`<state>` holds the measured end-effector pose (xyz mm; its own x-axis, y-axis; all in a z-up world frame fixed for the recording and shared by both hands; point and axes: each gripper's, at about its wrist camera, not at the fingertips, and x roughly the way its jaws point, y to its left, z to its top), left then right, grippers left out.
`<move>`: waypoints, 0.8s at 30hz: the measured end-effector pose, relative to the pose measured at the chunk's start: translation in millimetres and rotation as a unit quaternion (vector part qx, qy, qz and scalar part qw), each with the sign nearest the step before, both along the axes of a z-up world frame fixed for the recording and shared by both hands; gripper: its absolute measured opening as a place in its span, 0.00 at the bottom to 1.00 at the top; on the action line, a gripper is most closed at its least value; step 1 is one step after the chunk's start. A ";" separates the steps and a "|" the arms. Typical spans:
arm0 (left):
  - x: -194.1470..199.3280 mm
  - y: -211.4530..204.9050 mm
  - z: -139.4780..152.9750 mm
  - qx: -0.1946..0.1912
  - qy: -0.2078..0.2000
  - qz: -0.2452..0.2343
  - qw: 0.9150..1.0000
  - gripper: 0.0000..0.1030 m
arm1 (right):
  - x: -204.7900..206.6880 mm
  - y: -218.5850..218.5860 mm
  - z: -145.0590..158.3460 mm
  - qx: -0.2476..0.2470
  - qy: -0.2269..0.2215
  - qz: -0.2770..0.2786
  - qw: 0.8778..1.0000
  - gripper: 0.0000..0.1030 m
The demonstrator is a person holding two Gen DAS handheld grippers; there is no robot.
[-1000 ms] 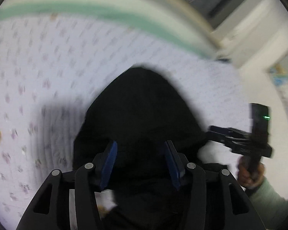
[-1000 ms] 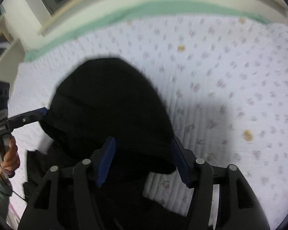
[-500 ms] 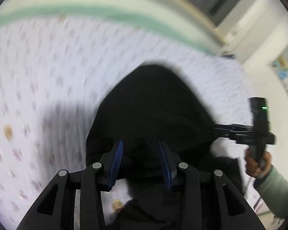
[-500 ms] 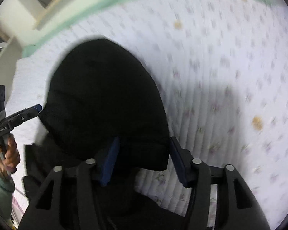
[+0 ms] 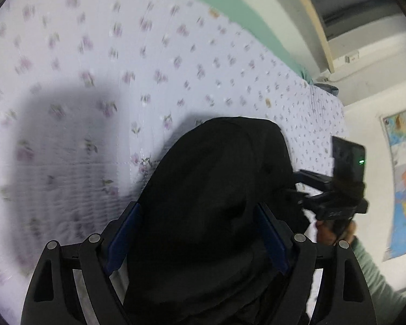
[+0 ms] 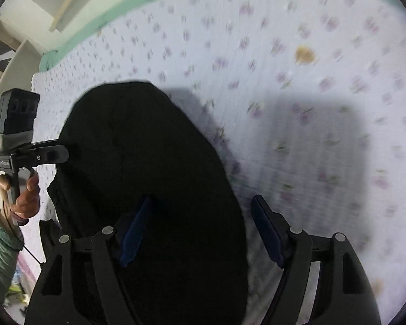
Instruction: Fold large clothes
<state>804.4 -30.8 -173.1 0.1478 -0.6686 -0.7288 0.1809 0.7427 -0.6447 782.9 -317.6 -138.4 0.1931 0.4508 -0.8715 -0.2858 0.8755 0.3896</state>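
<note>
A black garment (image 5: 216,189) lies bunched in a rounded heap on a floral quilted bed (image 5: 108,67). My left gripper (image 5: 197,230) is open, its blue pads on either side of the heap's near end. My right gripper (image 6: 203,230) is open too, with the cloth (image 6: 149,162) between its jaws and over the left pad. Each gripper shows in the other's view: the right one (image 5: 305,189) at the heap's right side, the left one (image 6: 54,154) at its left side. Whether the pads touch the cloth is hard to tell.
A green sheet edge (image 5: 243,8) and a wooden bed frame run along the far side. A wall map (image 5: 403,189) hangs at the right. White shelves (image 6: 8,54) stand at the left. Dark shadows of the grippers fall on the quilt.
Both grippers closed partway half a second ago and now stand wide open again. Both have moved closer and lower over the garment, which looks bunched more tightly.
</note>
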 end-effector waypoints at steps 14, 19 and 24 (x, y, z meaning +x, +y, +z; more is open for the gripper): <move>-149.0 6.8 119.4 -0.006 -0.159 -0.082 0.984 0.18 | -172.5 38.4 127.3 -0.043 -0.179 0.071 0.980 0.18; -265.7 -4.7 160.6 0.035 -0.195 -0.114 0.974 0.18 | -284.9 44.1 145.5 -0.081 -0.207 0.076 0.972 0.18; -359.5 -16.4 147.4 0.104 -0.190 -0.104 0.971 0.20 | -384.1 64.9 99.2 -0.164 -0.195 0.072 0.964 0.22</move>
